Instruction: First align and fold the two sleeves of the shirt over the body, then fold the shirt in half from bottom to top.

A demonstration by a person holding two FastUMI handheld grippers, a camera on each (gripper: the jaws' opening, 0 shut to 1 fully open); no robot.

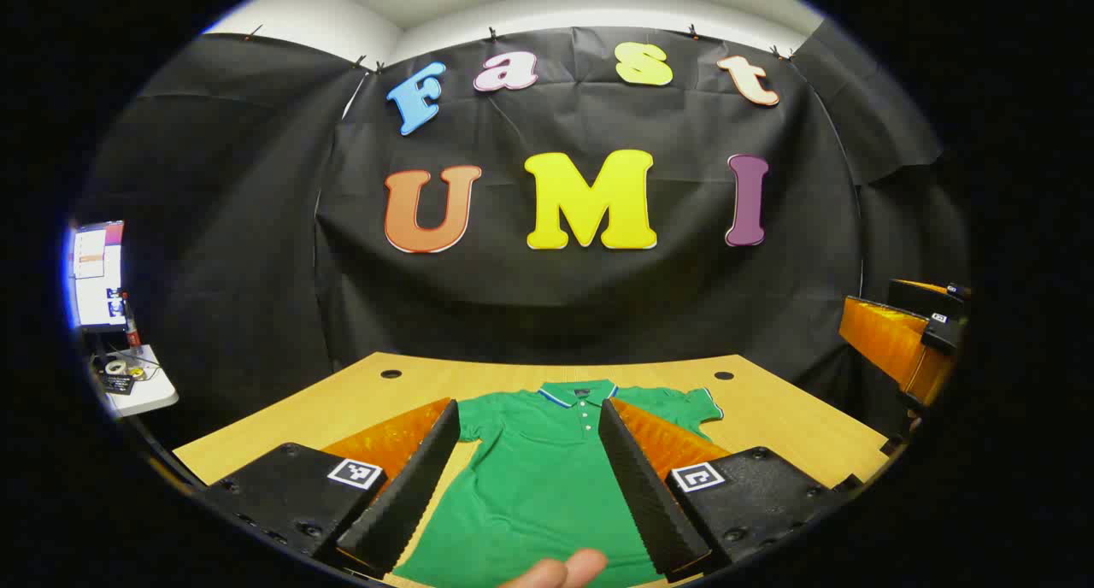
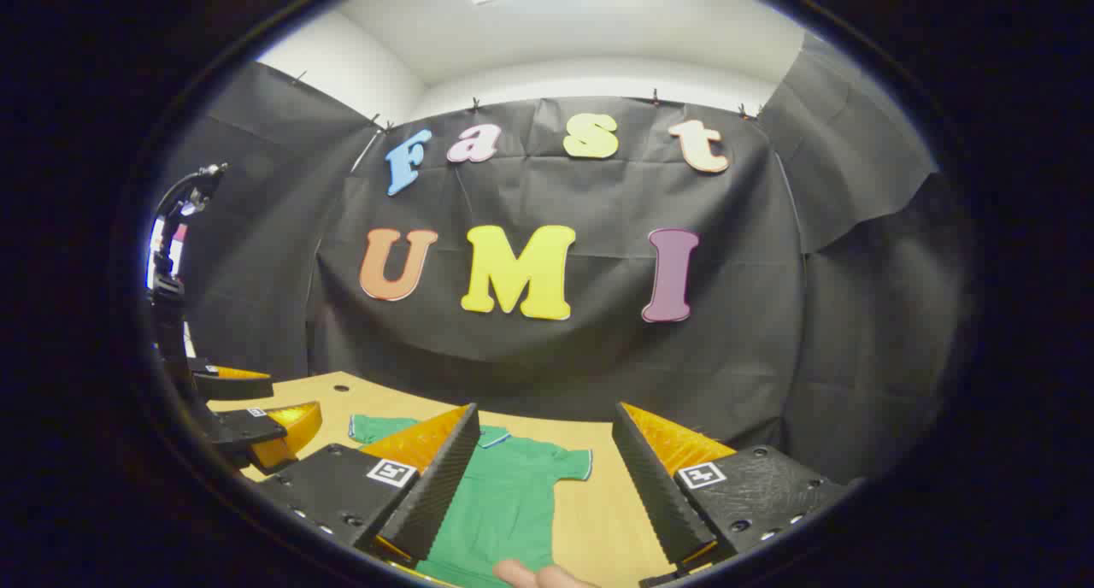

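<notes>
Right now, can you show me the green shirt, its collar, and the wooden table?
green shirt (image 1: 538, 485): left gripper view, on the chest.
collar (image 1: 571, 392): left gripper view, on the striped edge.
wooden table (image 2: 598, 520): right gripper view, on bare top beside the shirt.

Bright green polo shirt (image 1: 538, 477), its collar (image 1: 577, 393) edged in white and blue with the same trim on the sleeve cuff (image 2: 588, 465), over a pale yellow-wood worktop (image 1: 795, 426) with dark round holes (image 1: 391, 373).
</notes>
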